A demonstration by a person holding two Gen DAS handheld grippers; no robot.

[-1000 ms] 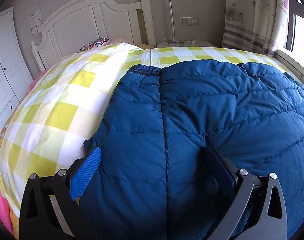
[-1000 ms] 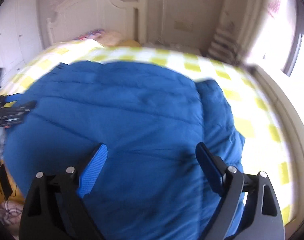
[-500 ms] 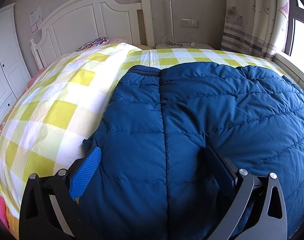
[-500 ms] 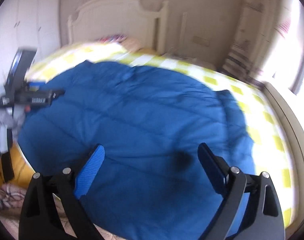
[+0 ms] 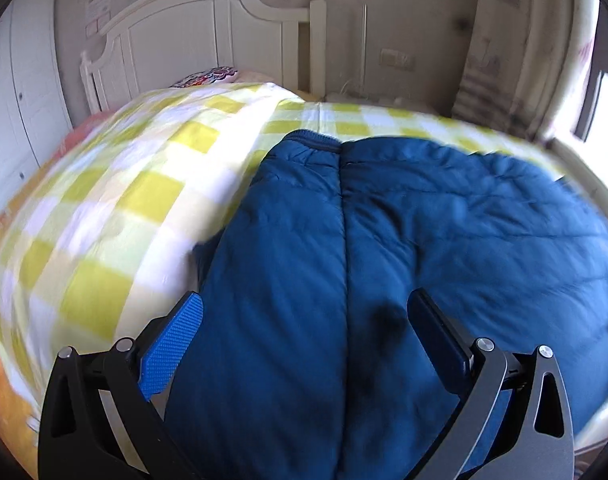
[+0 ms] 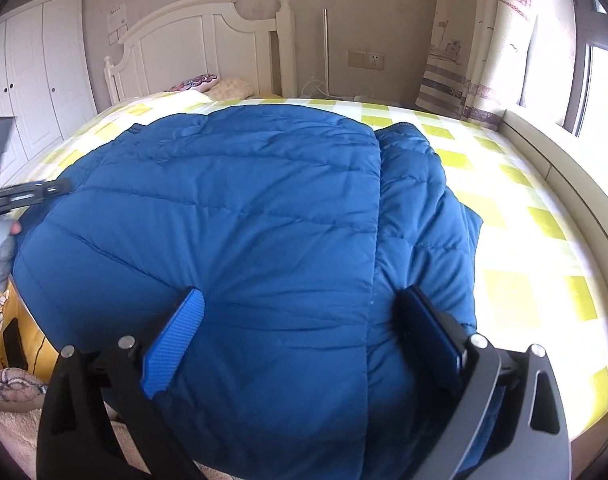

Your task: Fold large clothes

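Observation:
A large blue quilted jacket (image 5: 384,240) lies spread on a bed with a yellow-and-white checked sheet (image 5: 115,216); its collar points toward the headboard. A folded-in part lies along its right side (image 6: 420,208). My left gripper (image 5: 304,296) hovers open over the jacket's left part beside the centre seam. My right gripper (image 6: 299,292) hangs over the near right part; its jaws are opening, the jacket lies below and between them, and the pads do not press on it. The left gripper (image 6: 27,194) also shows at the far left edge of the right wrist view.
A white headboard (image 6: 199,40) and a patterned pillow (image 6: 193,82) stand at the far end. White wardrobe doors (image 6: 31,76) line the left wall. A curtain (image 6: 464,48) and window are on the right. A pinkish blanket (image 6: 11,392) lies low at the left.
The right gripper has sunk toward the jacket's near right part and its jaws have spread a little wider. The left gripper has shifted sideways with a slight roll; its view is blurred now.

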